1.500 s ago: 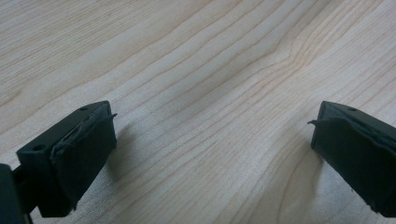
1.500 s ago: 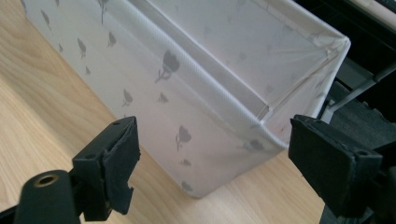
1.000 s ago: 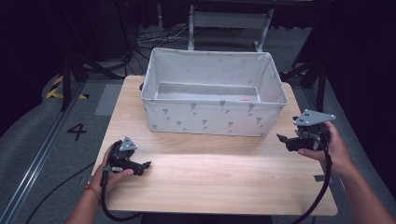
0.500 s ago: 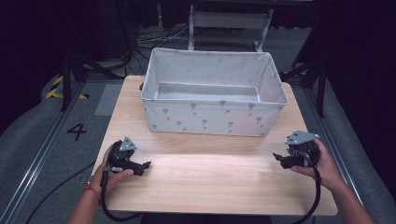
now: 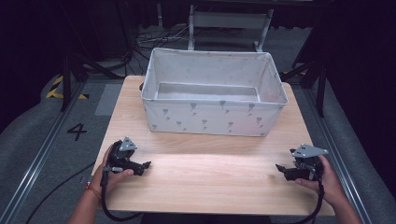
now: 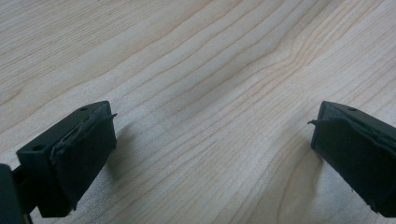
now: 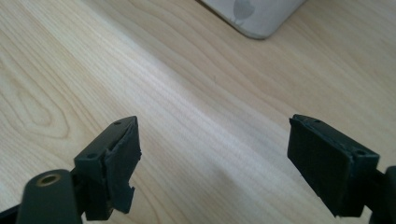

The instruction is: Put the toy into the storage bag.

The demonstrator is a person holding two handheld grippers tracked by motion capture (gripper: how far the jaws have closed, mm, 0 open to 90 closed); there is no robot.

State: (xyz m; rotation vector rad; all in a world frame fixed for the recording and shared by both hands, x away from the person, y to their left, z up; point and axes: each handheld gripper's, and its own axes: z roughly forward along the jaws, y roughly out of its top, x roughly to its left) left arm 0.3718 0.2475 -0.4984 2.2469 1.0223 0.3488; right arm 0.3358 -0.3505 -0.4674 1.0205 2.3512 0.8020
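One fabric bin (image 5: pixel 212 119) on the table (image 5: pixel 210 186), nothing visible inside.

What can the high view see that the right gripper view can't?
High view alone: the whole bin, both hands, the left gripper and the floor. Right gripper view alone: the right gripper up close, jaws wide apart with nothing between them. Both: the wooden table and some of the bin.

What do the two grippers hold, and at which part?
Nothing. The left gripper and right gripper are both open over bare table.
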